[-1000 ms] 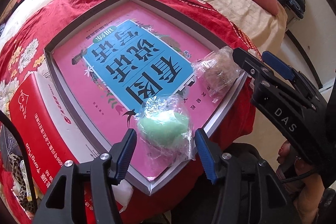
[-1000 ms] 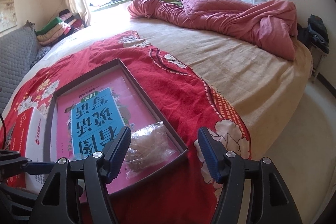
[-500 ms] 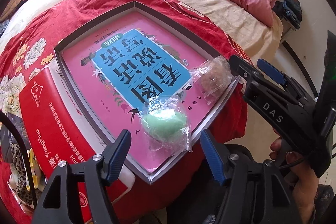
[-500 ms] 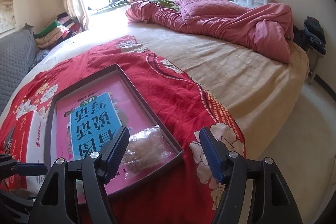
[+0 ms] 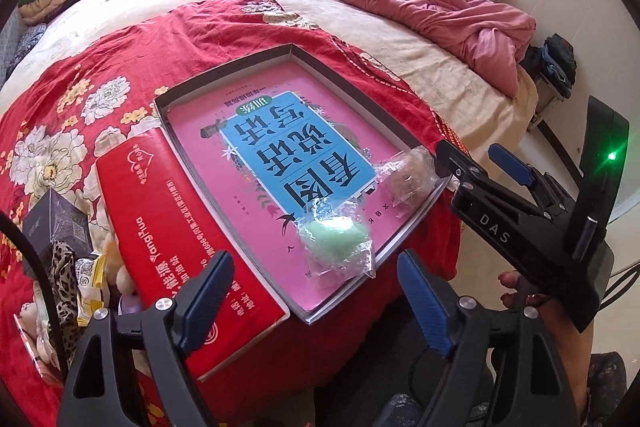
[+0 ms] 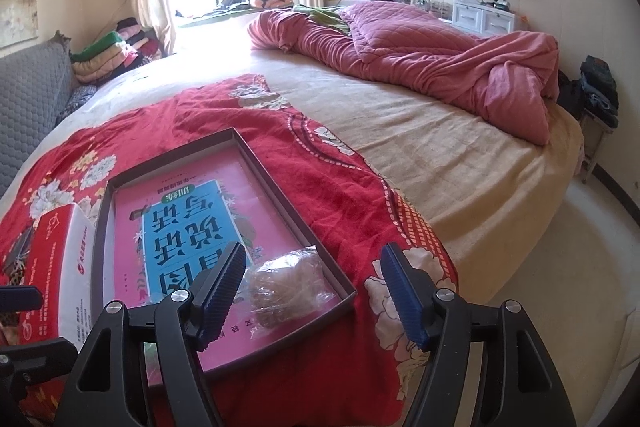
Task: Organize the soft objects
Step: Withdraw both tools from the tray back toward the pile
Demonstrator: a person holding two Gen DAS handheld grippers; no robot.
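Observation:
A shallow grey tray [image 5: 356, 87] with a pink and blue book cover inside lies on a red flowered cloth [image 5: 120, 67] on the bed. A green soft object in clear wrap [image 5: 336, 235] lies at the tray's near corner. A brown soft object in clear wrap [image 5: 408, 175] lies at its right corner; it also shows in the right wrist view [image 6: 284, 287]. My left gripper [image 5: 316, 291] is open and empty, just short of the green object. My right gripper [image 6: 312, 291] is open and empty, hovering near the brown object.
A red and white carton [image 5: 180, 239] lies left of the tray. Several small soft items and packets [image 5: 76, 267] are piled at the far left. A pink quilt [image 6: 420, 59] is bunched at the back of the bed. The bed edge and floor [image 6: 560, 287] are on the right.
Both grippers have pulled back and up from the tray, so more of the bed shows. The green and brown objects lie where they were. Both grippers stay open.

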